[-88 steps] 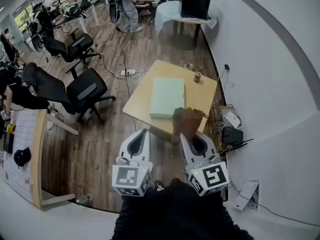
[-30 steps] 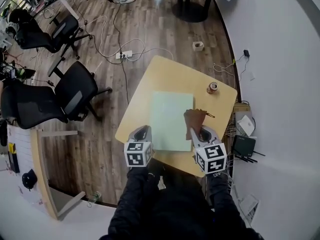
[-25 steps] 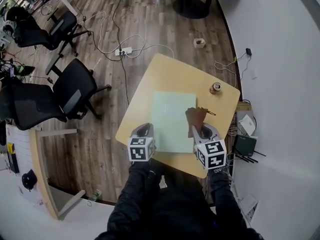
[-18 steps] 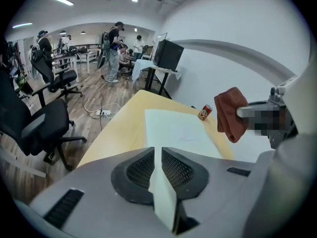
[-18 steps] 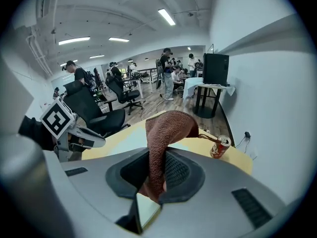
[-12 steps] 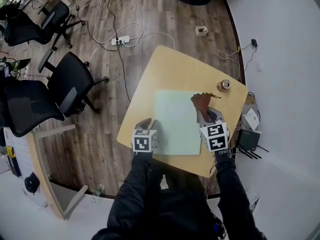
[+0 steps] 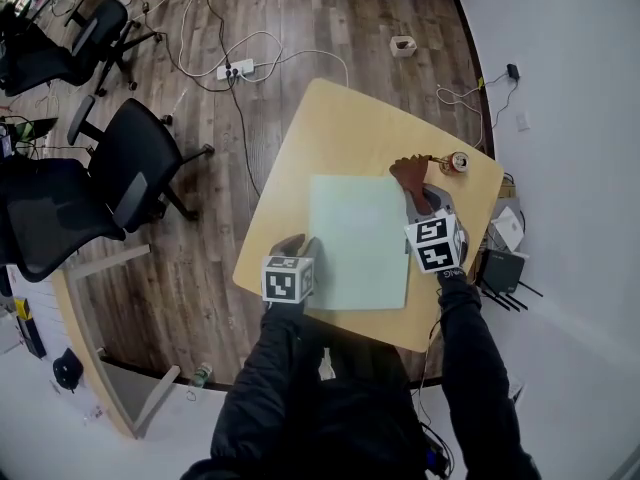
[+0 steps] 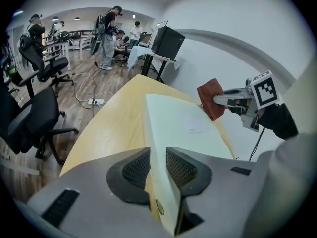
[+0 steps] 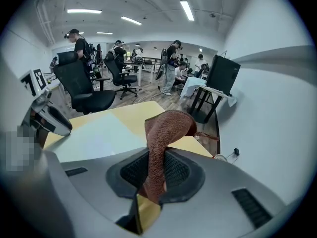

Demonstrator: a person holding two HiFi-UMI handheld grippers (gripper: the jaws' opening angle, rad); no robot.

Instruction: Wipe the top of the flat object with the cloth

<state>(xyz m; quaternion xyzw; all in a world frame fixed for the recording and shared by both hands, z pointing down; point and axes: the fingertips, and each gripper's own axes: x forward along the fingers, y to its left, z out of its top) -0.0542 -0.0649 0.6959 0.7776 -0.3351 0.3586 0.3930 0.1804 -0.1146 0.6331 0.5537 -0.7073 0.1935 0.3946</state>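
Note:
A pale green flat board (image 7: 356, 240) lies on the yellow wooden table (image 7: 330, 128). My left gripper (image 7: 296, 249) is shut on the board's near left edge; in the left gripper view the jaws (image 8: 158, 155) pinch that thin edge (image 8: 163, 182). Over the board's far right corner, my right gripper (image 7: 421, 200) is shut on a brown cloth (image 7: 410, 172). In the right gripper view the cloth (image 9: 166, 130) stands up from between the jaws (image 9: 157, 170), with the board (image 9: 99, 133) lower left. The cloth (image 8: 211, 98) hangs just above the board's far side.
A small can (image 7: 459, 162) stands on the table just right of the cloth. Black office chairs (image 7: 140, 163) and a power strip with cables (image 7: 231, 70) are on the wood floor at left. A white wall and boxes (image 7: 497, 268) lie to the right. People stand far back (image 8: 106, 38).
My right gripper has carried the cloth forward along the board's right side to its far right corner, near the can. The left gripper stays at the near left edge.

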